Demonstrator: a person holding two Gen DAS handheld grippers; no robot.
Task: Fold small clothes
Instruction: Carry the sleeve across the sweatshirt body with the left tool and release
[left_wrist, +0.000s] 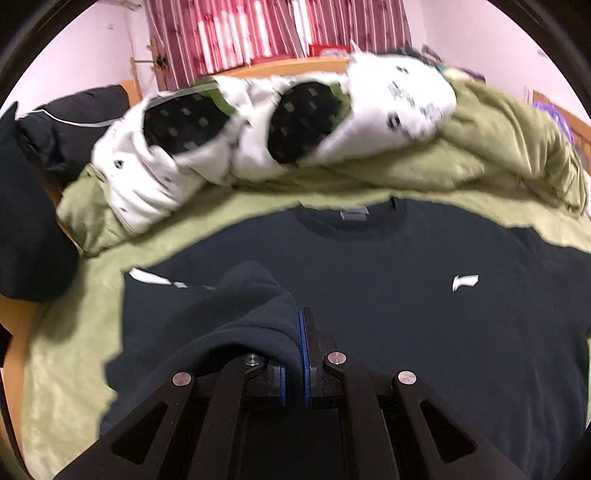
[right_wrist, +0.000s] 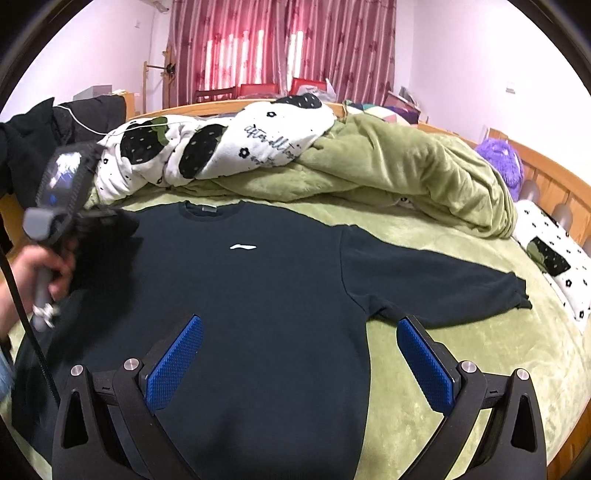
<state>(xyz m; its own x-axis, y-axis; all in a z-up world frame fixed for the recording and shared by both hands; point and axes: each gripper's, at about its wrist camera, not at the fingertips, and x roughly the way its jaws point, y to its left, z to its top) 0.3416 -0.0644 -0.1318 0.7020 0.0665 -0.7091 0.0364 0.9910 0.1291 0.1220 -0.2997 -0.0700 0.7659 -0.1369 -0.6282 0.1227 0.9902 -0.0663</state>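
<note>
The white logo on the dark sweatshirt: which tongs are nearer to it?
Left. The left tongs, shut on a sleeve, are over the sweatshirt chest beside the logo; the right tongs hang open near the hem.

Green bed (right_wrist: 424, 369) surface right of the sweatshirt (right_wrist: 258, 295) lies bare: free passage there. Far side blocked by a heaped green blanket (right_wrist: 406, 166) and a white patterned quilt (right_wrist: 221, 147) just behind the collar. Left gripper (right_wrist: 103, 221) and hand (right_wrist: 33, 269) crowd the sweatshirt's left shoulder. White pillow (right_wrist: 554, 258) near the right sleeve end.
</note>
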